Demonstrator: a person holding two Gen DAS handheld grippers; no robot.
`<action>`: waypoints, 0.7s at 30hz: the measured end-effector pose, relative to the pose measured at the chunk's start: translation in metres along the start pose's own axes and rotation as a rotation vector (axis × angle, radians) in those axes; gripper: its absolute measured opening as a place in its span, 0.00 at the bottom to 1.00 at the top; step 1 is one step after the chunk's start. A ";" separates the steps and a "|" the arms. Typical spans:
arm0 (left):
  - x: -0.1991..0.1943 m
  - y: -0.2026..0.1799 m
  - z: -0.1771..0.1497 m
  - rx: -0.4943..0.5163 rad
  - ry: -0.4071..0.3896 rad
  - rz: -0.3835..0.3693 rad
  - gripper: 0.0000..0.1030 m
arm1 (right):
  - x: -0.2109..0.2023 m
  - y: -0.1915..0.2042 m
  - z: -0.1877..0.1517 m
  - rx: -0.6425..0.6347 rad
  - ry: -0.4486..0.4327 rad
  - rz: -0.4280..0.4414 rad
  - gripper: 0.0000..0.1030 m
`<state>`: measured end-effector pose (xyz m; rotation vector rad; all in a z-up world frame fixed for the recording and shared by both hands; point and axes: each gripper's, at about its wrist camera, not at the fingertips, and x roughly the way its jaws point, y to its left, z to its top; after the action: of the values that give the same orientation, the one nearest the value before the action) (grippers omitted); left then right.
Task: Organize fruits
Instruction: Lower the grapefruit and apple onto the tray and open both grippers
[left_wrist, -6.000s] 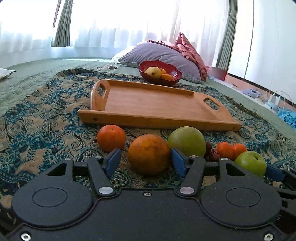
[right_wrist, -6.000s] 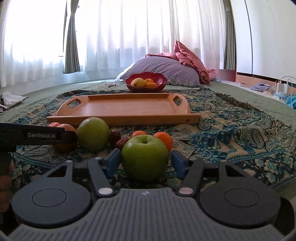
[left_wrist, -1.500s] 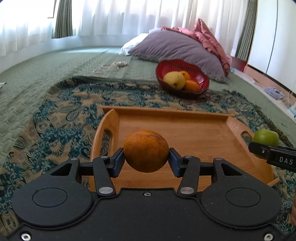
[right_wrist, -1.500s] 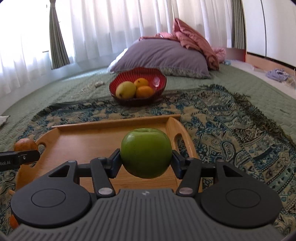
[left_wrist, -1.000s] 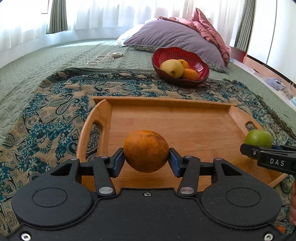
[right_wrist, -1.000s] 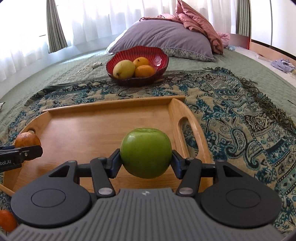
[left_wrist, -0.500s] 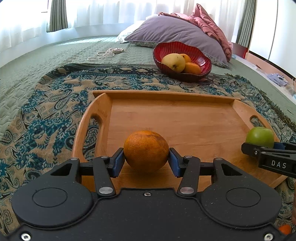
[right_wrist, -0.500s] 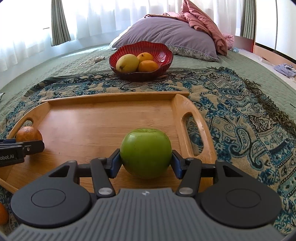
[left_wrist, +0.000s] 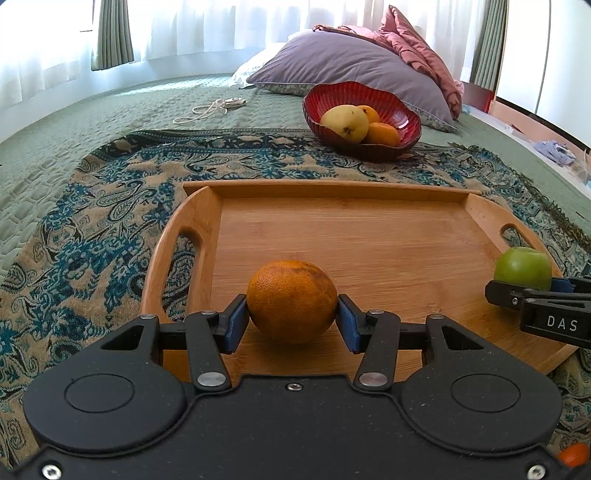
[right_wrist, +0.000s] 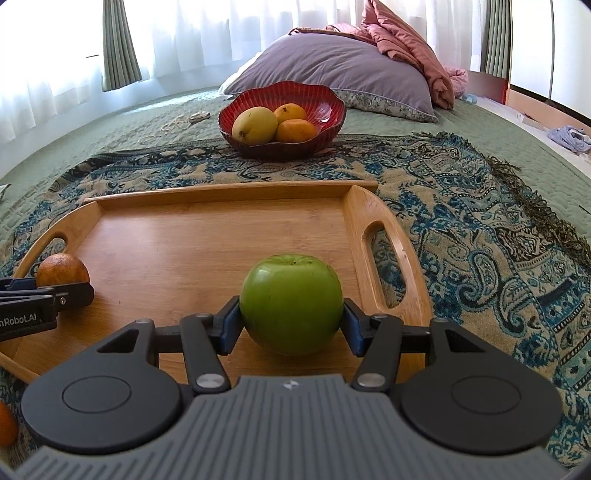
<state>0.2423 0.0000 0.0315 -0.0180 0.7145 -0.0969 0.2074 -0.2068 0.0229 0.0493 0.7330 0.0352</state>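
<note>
Left gripper (left_wrist: 291, 317): closed on orange (left_wrist: 291, 301), low at tray (left_wrist: 369, 236) left end, perhaps touching.
Right gripper (right_wrist: 291, 325): clamps apple (right_wrist: 291, 303) near right handle.

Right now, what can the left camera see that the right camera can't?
Only the left camera shows the left gripper head-on, its jaws around the orange. Only the right camera shows the right gripper head-on, around the green apple. Both show the wooden tray, the red bowl of fruit, the purple pillow and the patterned blanket.
</note>
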 end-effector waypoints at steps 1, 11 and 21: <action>0.000 0.000 0.000 -0.001 0.000 -0.001 0.47 | 0.000 0.000 0.000 -0.002 0.001 -0.001 0.58; 0.001 0.000 0.000 0.003 0.001 0.001 0.48 | -0.001 0.002 0.001 -0.015 0.010 -0.003 0.59; -0.007 0.000 0.002 0.039 -0.023 0.005 0.61 | -0.004 0.002 -0.004 -0.038 0.013 -0.002 0.68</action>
<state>0.2381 0.0006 0.0374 0.0196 0.6895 -0.1055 0.2014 -0.2049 0.0230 0.0120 0.7456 0.0477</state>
